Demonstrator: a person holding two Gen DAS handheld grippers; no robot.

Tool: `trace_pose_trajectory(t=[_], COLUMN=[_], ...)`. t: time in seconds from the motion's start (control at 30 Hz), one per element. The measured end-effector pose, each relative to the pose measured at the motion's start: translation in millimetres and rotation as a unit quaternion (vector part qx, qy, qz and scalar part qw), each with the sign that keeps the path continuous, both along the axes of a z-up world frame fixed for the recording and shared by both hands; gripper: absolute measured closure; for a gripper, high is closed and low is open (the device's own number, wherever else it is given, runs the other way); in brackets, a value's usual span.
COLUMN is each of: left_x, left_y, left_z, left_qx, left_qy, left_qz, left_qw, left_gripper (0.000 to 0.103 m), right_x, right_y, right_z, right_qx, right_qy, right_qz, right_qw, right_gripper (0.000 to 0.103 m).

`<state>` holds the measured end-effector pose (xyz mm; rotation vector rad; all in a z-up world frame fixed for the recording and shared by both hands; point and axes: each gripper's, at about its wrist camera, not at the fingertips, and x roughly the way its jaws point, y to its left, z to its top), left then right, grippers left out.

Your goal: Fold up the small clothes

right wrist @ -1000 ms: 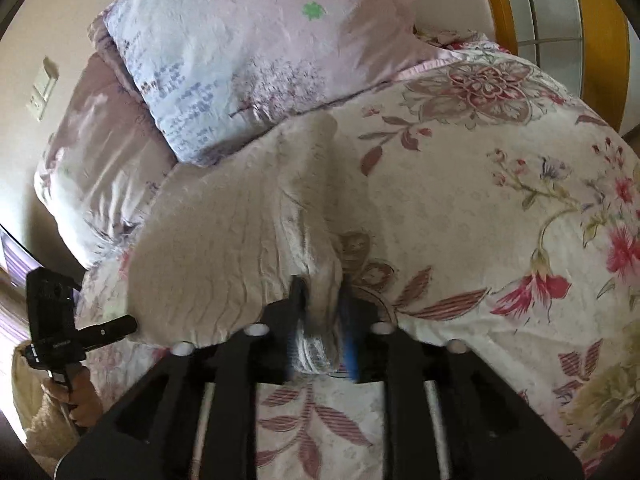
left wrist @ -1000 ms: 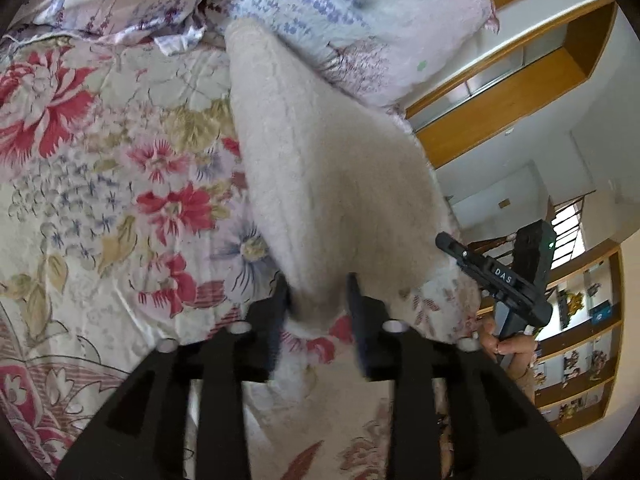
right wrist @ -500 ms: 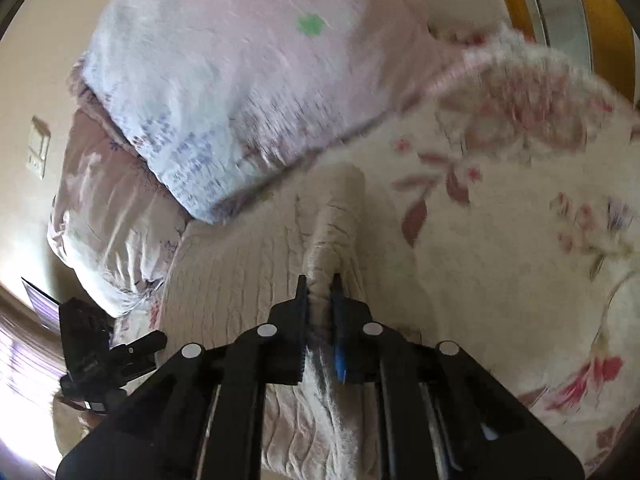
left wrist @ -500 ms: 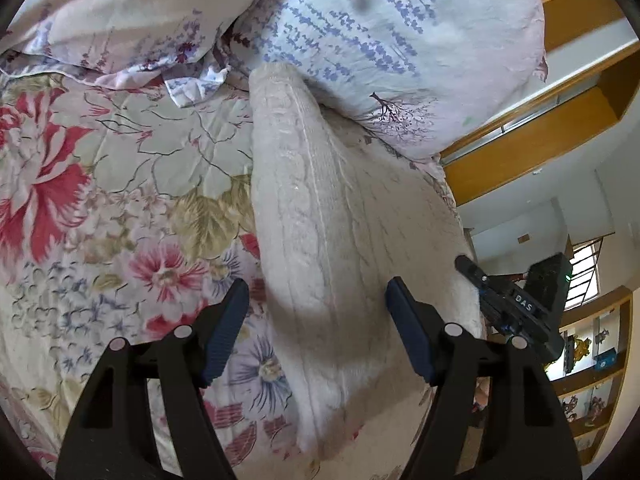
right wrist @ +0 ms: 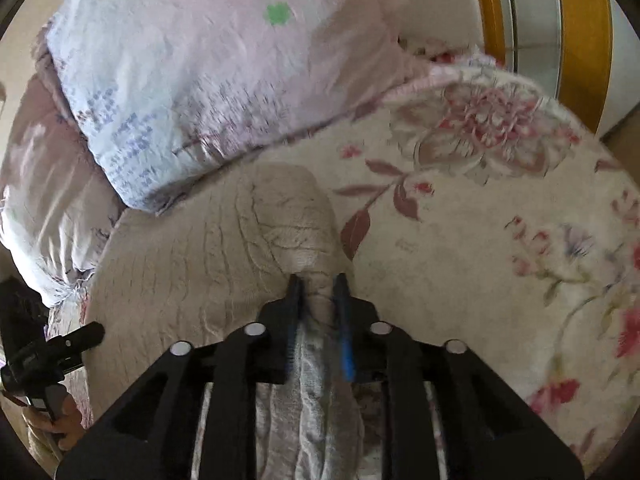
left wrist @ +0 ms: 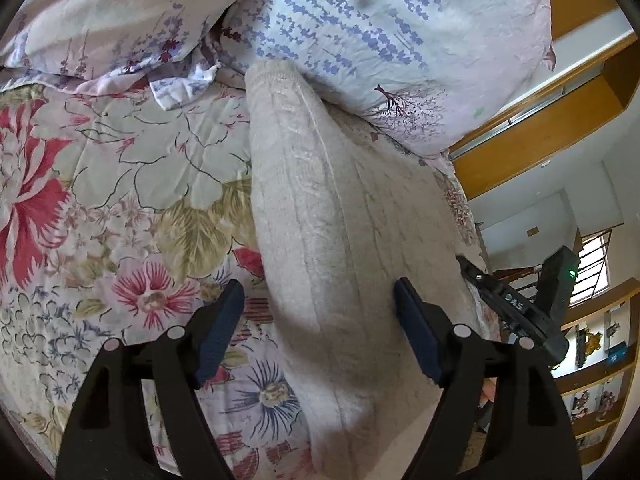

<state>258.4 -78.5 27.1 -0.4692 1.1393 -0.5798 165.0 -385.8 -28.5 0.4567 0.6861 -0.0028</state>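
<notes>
While the cream knit garment lay on the floral bedspread, stretching ahead to the pillow, the left hand-held gripper hovered spread wide over its near end. Right hand-held gripper pinched a bunched fold of knit between blue pads.

A home bedroom is shown: a quilted floral bedspread in pink and cream is spread at 9 o'clock, lavender-printed pale pillows are piled at 12, and wooden display shelves are seen at 4.
</notes>
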Motion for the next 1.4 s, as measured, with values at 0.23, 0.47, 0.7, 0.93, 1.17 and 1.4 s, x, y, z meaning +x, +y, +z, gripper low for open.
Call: trace_pose_trajectory(t=[0.23, 0.47, 0.7, 0.93, 1.17, 1.4], left_x=[-4.2, -10.0, -11.0, -9.8, -4.9, 2.9], left_y=[2.6, -6.8, -15.2, -14.5, 0.5, 13.1], left_z=[-1.4, -1.5, -3.8, -3.8, -9.5, -20.2], left_qx=[0.012, 0.055, 0.084, 0.088, 0.020, -0.060], left_qy=[-0.015, -0.043, -0.065, -0.066, -0.023, 0.009], left_qz=[-0.001, -0.005, -0.003, -0.005, -0.011, -0.011], left_qw=[0.9998, 0.9976, 0.9944, 0.9939, 0.9995, 0.9981], left_gripper=[0.026, 0.020, 0.018, 0.017, 0.019, 0.022], right_x=[-23.0, -0.6, -2.0, -8.0, -0.1, 35.5], right_y=[24.2, 46.1, 46.0, 40.4, -14.0, -30.8], right_z=[31.7, 2.0, -1.3, 4.9, 15.3, -16.8], right_qx=[-0.014, -0.059, -0.063, -0.040, 0.096, 0.186], right_qy=[-0.069, -0.003, -0.012, -0.007, 0.000, 0.065], right_qz=[0.049, 0.071, 0.071, 0.073, 0.055, 0.077], right_qw=[0.996, 0.996, 0.995, 0.997, 0.994, 0.977], right_gripper=[0.069, 0.058, 0.058, 0.057, 0.025, 0.024])
